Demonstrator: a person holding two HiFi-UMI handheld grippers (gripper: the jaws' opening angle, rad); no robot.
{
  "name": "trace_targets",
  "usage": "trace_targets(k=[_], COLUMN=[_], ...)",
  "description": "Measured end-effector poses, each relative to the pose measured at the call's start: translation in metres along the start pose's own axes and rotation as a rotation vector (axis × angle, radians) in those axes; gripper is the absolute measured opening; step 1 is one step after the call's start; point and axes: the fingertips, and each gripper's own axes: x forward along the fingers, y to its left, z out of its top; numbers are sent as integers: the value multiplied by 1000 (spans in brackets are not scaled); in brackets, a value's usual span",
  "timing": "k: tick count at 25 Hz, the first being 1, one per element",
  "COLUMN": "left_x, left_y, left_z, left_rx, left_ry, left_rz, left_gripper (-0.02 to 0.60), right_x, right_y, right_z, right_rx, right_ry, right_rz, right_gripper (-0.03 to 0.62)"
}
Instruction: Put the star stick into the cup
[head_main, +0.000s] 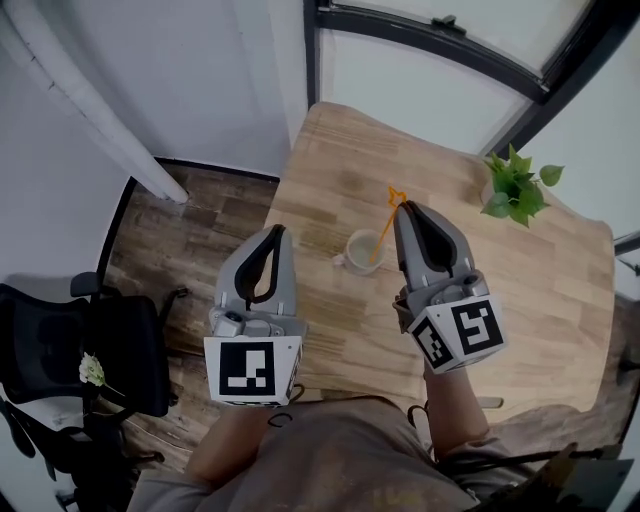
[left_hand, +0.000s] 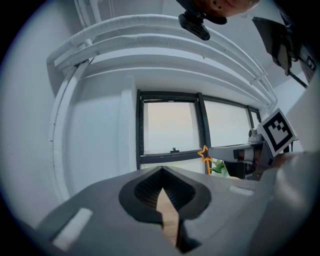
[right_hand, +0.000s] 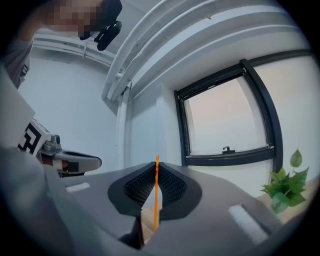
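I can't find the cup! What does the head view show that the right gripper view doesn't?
Only the head view shows the cup, a black chair and the star shape on the star stick. Only the right gripper view shows the black camera on the person's head. Both show the star stick pinched in the right gripper, and the green plant.

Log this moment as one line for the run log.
right gripper: shut on star stick | star stick: tilted, lower end at cup | left gripper: shut, empty | cup: upright on table
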Motion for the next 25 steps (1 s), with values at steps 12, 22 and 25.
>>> trace_targets(k=[12,22,25], left_x=[15,26,28], left_y=[-2,0,-1], left_z=[-39,-58,-60], left_rx=[-36,-38,-42], left_ry=[82,122,129], left_rz=[-26,-26,-29], left_gripper=[0,0,0], right_x=[13,19,20], right_y=[-11,-14,-14], right_z=[-64,-87,-87], right_rx=[50,61,61], right_ry=[93,123,121], right_rz=[-21,-16,-14], right_gripper=[41,43,43])
